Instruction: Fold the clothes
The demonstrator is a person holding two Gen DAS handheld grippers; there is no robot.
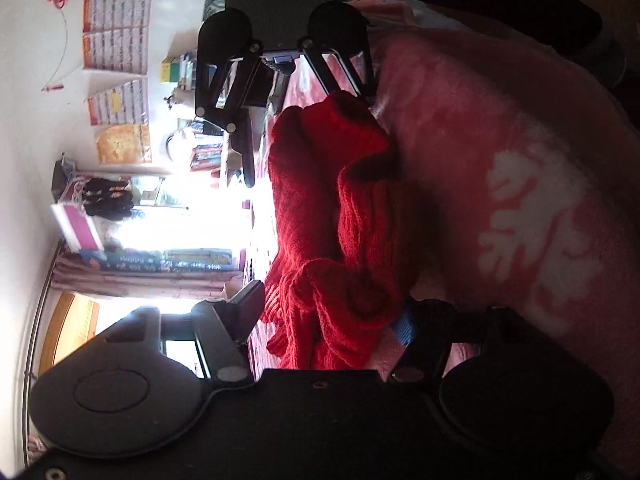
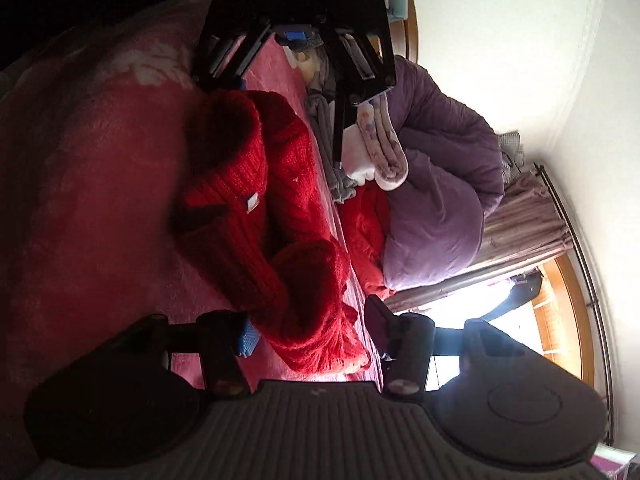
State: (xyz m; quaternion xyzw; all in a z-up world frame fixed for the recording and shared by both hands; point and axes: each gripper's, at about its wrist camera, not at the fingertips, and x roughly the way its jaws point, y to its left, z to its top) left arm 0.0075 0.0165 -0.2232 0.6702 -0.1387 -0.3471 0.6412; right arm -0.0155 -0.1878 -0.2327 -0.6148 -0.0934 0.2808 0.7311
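A red knitted sweater (image 1: 320,200) (image 2: 248,200) lies folded into a thick bundle on a pink blanket (image 1: 500,140) (image 2: 100,160) that covers the bed. Both views are rolled onto their side. My left gripper (image 1: 326,320) straddles one end of the bundle, one finger beside the blanket and the other above the knit; a narrow gap shows at the upper finger, so it is open. My right gripper (image 2: 310,328) straddles the opposite end, its upper finger clear of the knit, also open. Each gripper also appears at the far end in the other's view: the right gripper (image 1: 288,104) and the left gripper (image 2: 276,120).
A purple duvet (image 2: 440,200) and rolled pale blankets (image 2: 380,140) are heaped on the bed behind the sweater. Beyond them are curtains (image 2: 520,232) and a bright window. A cluttered shelf (image 1: 200,140) and wall calendars (image 1: 116,20) stand on the other side.
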